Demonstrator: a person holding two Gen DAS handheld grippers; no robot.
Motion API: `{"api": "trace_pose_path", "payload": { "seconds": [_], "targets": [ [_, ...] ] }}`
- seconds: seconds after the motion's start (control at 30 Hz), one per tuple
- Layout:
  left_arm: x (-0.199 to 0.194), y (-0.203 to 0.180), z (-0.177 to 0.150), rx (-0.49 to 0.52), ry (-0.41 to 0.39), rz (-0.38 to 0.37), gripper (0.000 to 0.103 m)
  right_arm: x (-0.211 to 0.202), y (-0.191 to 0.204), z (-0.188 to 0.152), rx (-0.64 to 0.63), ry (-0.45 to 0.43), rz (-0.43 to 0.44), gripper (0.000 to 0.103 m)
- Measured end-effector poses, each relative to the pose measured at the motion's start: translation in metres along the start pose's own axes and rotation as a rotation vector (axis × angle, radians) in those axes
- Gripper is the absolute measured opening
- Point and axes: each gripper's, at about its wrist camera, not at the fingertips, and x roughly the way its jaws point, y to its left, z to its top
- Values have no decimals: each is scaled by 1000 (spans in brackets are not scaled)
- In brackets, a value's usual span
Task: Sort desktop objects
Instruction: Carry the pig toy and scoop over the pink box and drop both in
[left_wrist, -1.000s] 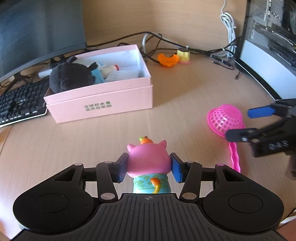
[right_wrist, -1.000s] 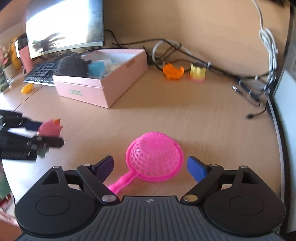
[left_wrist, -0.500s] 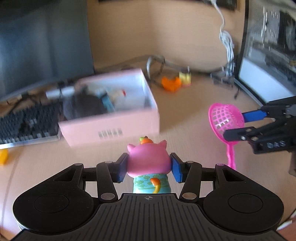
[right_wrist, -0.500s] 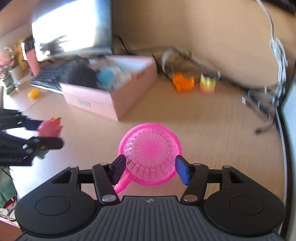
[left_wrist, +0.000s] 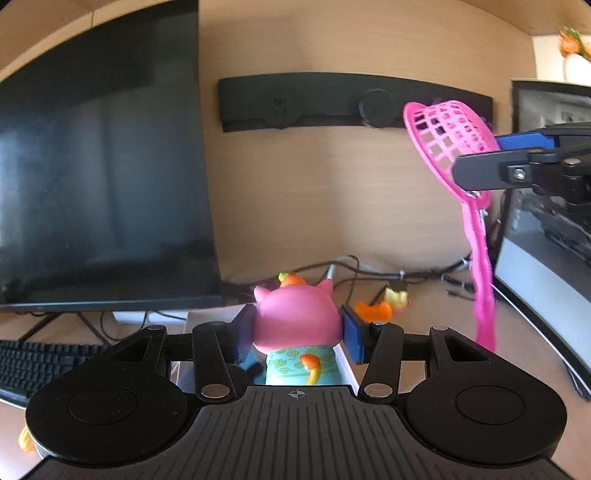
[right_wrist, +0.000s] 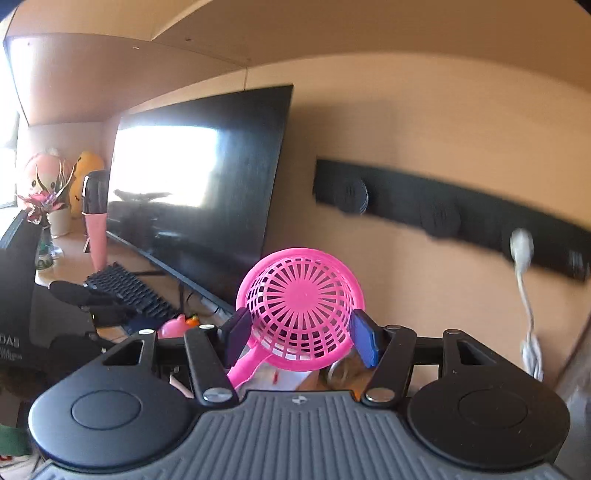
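My left gripper is shut on a pink pig figure with a teal body, held in the air. My right gripper is shut on the bowl of a pink mesh strainer, its handle hanging down to the left. In the left wrist view the strainer shows high at the right, with the right gripper clamped on it. The pig's head shows low in the right wrist view. A white strip that may be the pink box's rim peeks out below the left fingers.
A large dark monitor stands at the left, a keyboard below it. A second screen is at the right. An orange toy and a yellow one lie by cables at the wall. A black strip is on the wall.
Both grippers have risen high and tilted up towards the wall. The right gripper closed on the strainer and lifted it off the desk. The pig stays gripped in the left.
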Motion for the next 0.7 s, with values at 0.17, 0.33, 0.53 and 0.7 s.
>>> {"api": "trace_pose_path", "payload": {
  "seconds": [0.17, 0.33, 0.53, 0.7],
  "targets": [
    [33, 19, 3, -13, 21, -8, 53, 51, -3, 15, -13, 42, 14, 59],
    [71, 52, 0, -100, 60, -14, 71, 129, 17, 4, -65, 133, 8, 59],
    [52, 97, -21, -209, 68, 77, 92, 180, 14, -32, 91, 261, 18, 73],
    [31, 107, -49, -246, 127, 115, 95, 150, 13, -75, 136, 324, 31, 75]
  ]
}}
